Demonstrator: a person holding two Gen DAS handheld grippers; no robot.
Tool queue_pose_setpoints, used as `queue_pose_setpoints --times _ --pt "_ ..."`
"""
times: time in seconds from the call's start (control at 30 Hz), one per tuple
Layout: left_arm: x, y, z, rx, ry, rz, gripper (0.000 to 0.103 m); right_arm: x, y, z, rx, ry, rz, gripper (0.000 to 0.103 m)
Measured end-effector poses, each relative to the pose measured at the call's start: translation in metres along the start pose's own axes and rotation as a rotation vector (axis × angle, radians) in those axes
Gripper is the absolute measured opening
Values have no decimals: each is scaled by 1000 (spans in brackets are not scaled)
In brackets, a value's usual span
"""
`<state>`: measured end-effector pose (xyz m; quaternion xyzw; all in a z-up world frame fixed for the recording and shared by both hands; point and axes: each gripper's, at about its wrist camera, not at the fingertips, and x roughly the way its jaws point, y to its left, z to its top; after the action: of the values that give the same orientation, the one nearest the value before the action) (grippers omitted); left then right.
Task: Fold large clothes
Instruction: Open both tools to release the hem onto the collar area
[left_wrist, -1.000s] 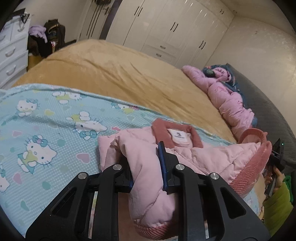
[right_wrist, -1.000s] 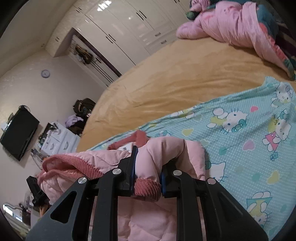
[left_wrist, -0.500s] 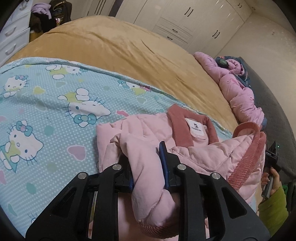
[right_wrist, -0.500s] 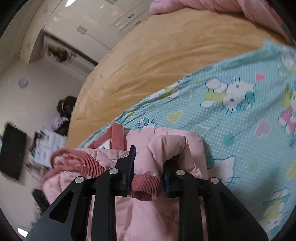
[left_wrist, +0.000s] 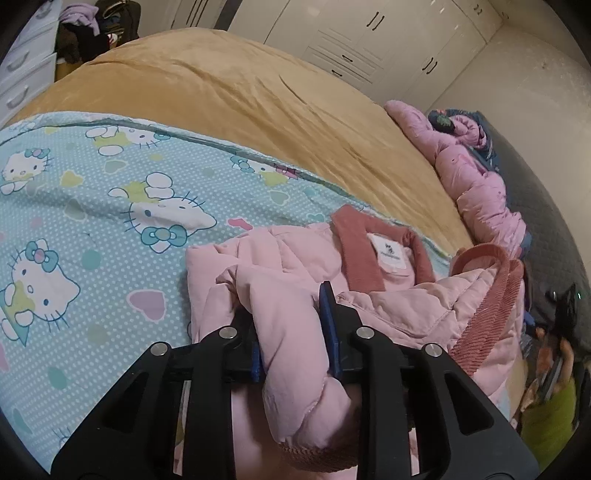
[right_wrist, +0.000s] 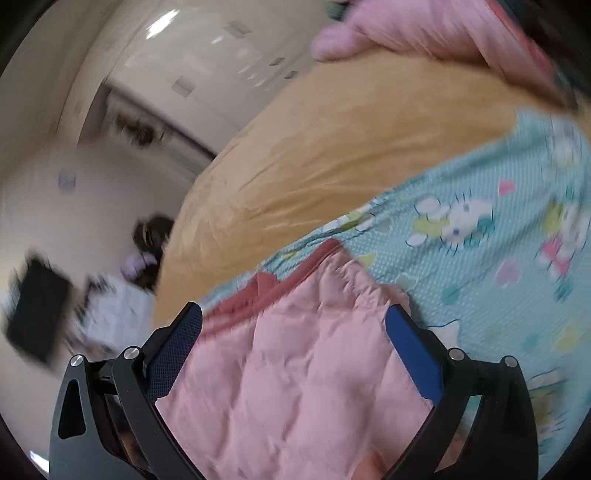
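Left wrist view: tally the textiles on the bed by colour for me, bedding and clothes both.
Pink: 2, the quilted pink jacket between the left gripper pads, whose jaws are opening, and the pink padded garment at the far edge.
Tan: 1, the tan blanket.
Light blue: 1, the cartoon-cat sheet.
Total: 4.

Room: you are facing white wardrobes (left_wrist: 369, 40) along the far wall | Bed: a tan bedspread (left_wrist: 240, 99) is lying under a cat-print sheet (left_wrist: 74, 192) | Left: a white dresser (left_wrist: 22, 74) is standing | Right: a grey headboard (left_wrist: 546, 206) is curving round.
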<state>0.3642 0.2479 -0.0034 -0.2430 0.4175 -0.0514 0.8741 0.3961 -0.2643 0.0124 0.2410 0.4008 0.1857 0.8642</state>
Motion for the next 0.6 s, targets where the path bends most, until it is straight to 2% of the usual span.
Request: queue_pose_setpoints --times 0.07,0.13,0.17,0.23,0.3,0.33,0.43,0.6 --pt "-4 0 2 -22 0 -17 24 4 33 -27 -149 39 1 99" --pt "-10 0 3 -42 -10 -46 37 14 62 -59 -270 91 35 99" --pt "-14 -1 5 -50 -17 -57 41 22 75 -75 -316 126 57 99" --pt "-21 -7 6 -53 -29 -71 61 43 98 -103 -389 215 71 99" --pt "-32 -16 7 -43 -37 -80 73 68 109 -121 -438 282 -1 99" --pt "-37 -20 7 -37 -43 -90 78 80 110 -125 -453 294 -46 99" --pt "-61 -35 7 -6 -76 -119 92 100 110 -125 -476 282 -102 99" --pt "-112 -49 8 53 -201 -105 94 106 100 -114 -413 254 -98 99"
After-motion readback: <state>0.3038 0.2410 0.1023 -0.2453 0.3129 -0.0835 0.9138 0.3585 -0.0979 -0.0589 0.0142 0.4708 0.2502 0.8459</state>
